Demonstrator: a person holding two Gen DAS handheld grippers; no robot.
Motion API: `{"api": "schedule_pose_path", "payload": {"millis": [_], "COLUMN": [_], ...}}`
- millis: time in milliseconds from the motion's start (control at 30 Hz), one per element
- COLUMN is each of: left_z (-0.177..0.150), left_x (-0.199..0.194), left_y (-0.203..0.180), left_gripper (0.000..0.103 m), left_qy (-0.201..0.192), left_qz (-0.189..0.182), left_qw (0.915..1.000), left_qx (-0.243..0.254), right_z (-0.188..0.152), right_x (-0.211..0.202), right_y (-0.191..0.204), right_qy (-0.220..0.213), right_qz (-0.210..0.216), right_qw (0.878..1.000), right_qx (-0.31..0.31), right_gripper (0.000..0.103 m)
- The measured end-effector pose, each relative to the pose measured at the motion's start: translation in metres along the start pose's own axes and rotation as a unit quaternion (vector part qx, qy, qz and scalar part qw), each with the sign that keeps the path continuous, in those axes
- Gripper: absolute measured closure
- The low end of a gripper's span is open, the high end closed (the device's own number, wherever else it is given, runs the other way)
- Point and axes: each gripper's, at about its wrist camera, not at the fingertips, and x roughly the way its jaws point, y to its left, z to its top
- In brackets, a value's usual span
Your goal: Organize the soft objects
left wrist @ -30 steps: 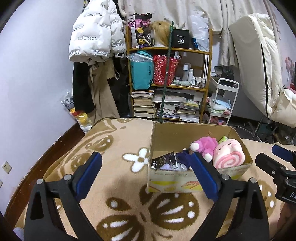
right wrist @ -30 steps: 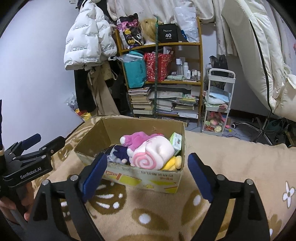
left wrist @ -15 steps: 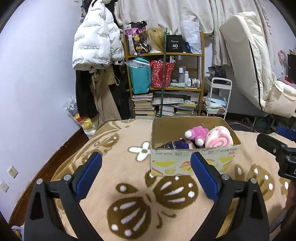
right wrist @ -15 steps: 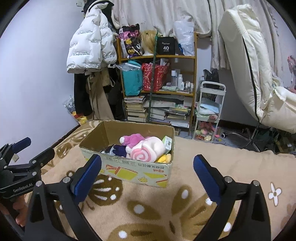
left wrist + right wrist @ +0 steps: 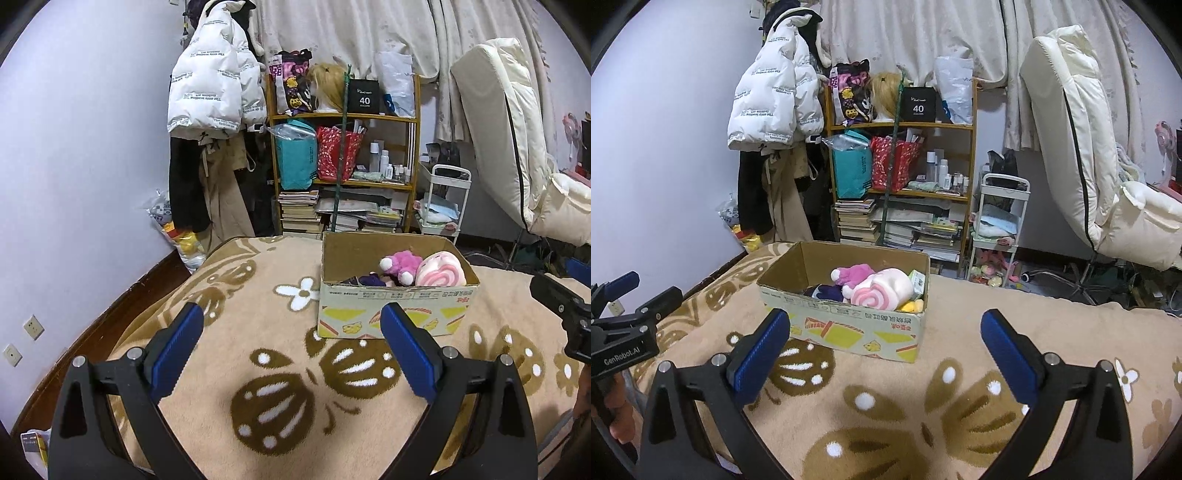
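A cardboard box (image 5: 397,310) (image 5: 849,328) stands on the beige flower-patterned blanket. Inside it lie a pink plush toy (image 5: 400,264) (image 5: 855,275), a pink-and-white swirl cushion (image 5: 441,275) (image 5: 882,293), a dark purple plush (image 5: 371,280) (image 5: 827,291) and a yellow soft piece (image 5: 912,305). My left gripper (image 5: 291,343) hangs open over the blanket, short of the box, nothing between its blue pads. My right gripper (image 5: 884,349) is also wide open and empty, with the box just beyond its left finger. Each gripper shows at the edge of the other's view.
Behind the bed stand a cluttered wooden shelf (image 5: 343,155) with books and bags, hanging coats (image 5: 214,96), a small white cart (image 5: 999,221) and a cream reclining chair (image 5: 1089,155). The blanket (image 5: 240,295) ends at a dark wooden bed edge on the left.
Both grippers have pulled back from the box, which now looks smaller and farther away. The right gripper's jaws widened a little early in that second.
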Motion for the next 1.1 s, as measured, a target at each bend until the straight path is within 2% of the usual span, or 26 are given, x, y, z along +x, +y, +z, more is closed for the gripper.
{"api": "schedule_pose_path", "payload": {"millis": [233,1100], "left_z": [-0.003,-0.005], "left_x": [-0.002,0.016], "left_y": [0.006,0.003], "left_gripper": [0.007,0.007], "left_qy": [-0.004,0.011], "left_qz": [-0.002,-0.003], "left_qw": [1.0,0.9999], "left_qx": [-0.007,-0.008], "right_z": [-0.004,-0.008], "right_x": [-0.005,0.017], "right_y": [-0.004,0.005], "right_qy": [-0.015,-0.004], "right_qz": [-0.003,-0.02], "right_qw": [1.0,1.0], "right_qx": [0.016,0.001], "right_gripper": [0.0,0.0]}}
